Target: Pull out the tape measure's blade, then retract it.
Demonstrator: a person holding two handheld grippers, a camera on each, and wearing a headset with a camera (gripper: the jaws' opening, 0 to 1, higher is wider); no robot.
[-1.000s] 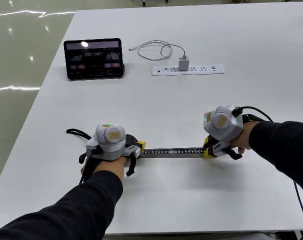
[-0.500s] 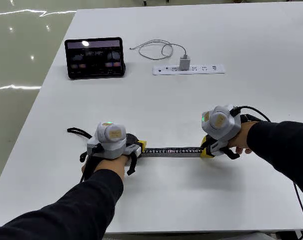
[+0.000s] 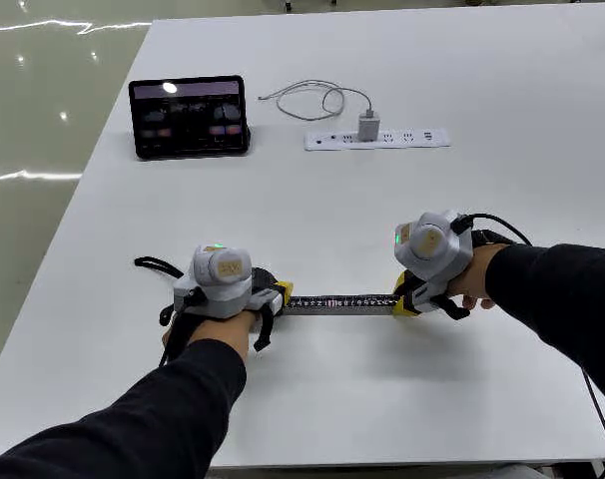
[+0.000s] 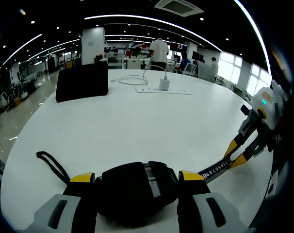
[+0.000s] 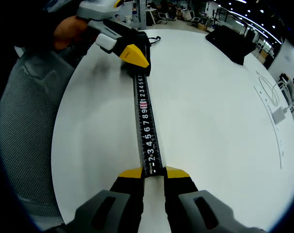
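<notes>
Two tools are low over the white tabletop (image 3: 382,220), each held in a hand with a dark sleeve behind it. Left tool (image 3: 268,295) — jaws clamped on either side of the black tape measure (image 4: 136,189), which sits on the tabletop near the front edge. Its black wrist loop (image 4: 51,164) trails out on the surface to the left. The blade (image 5: 146,116) is drawn out part way and lies flat along the tabletop, numbers facing up, running from the tape measure across to the right tool (image 5: 152,171). Right tool — yellow-tipped jaws closed together on the blade's free end, pinching it at the surface. On the far side of the tabletop, well apart from the work, a dark tablet (image 3: 189,116) stands propped up at the left. To its right lies a white power strip (image 3: 377,139) with a white charger (image 3: 368,127) plugged in and its cable (image 3: 312,97) looped behind.
</notes>
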